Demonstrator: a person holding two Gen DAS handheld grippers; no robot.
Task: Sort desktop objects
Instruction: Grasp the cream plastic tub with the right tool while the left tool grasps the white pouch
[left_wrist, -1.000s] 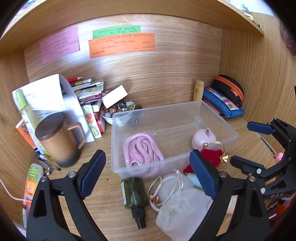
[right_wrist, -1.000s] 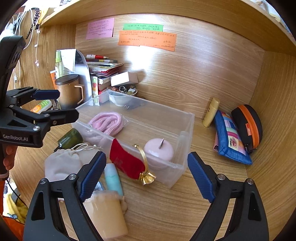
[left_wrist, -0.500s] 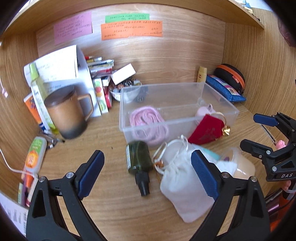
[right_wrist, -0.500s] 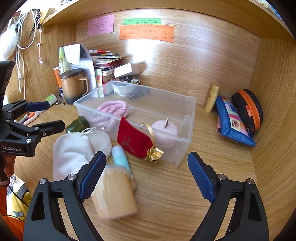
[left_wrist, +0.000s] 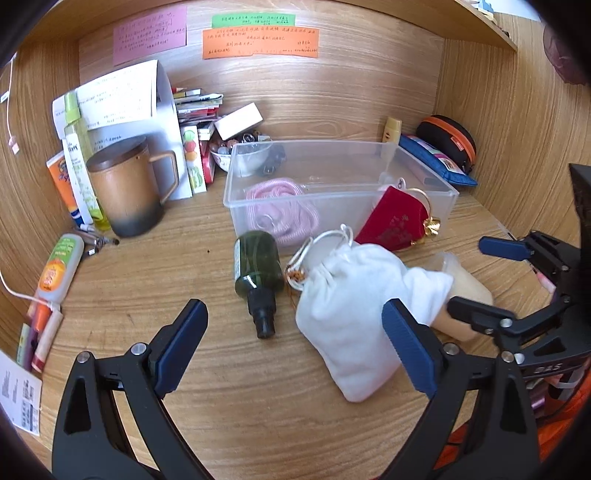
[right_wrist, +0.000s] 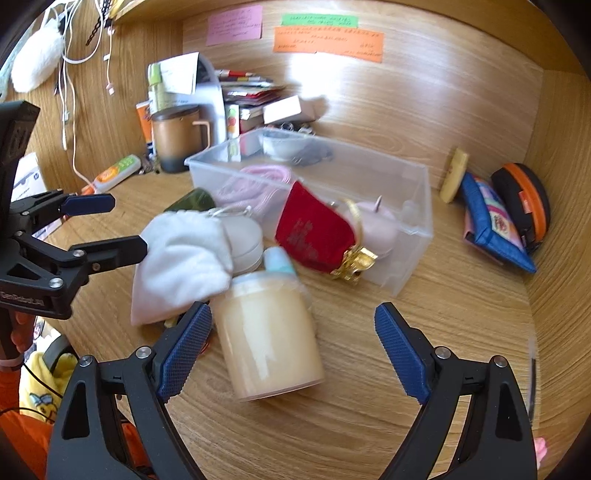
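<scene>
Wooden desk (left_wrist: 155, 288): green spray bottle (left_wrist: 257, 266) lies nozzle toward camera; each hand-held gripper (left_wrist: 291, 343) (right_wrist: 293, 349) gapes wide, empty.

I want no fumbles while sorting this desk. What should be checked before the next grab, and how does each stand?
1. Right gripper open, nothing held: ok.
2. Left gripper open, nothing held: ok.
3. Cream jar lying free between the right gripper's fingers: ok.
4. White pouch clear of the jar: not ok, it touches.
5. Clear bin has room: ok.
6. Jar lid tight: cannot tell.
</scene>
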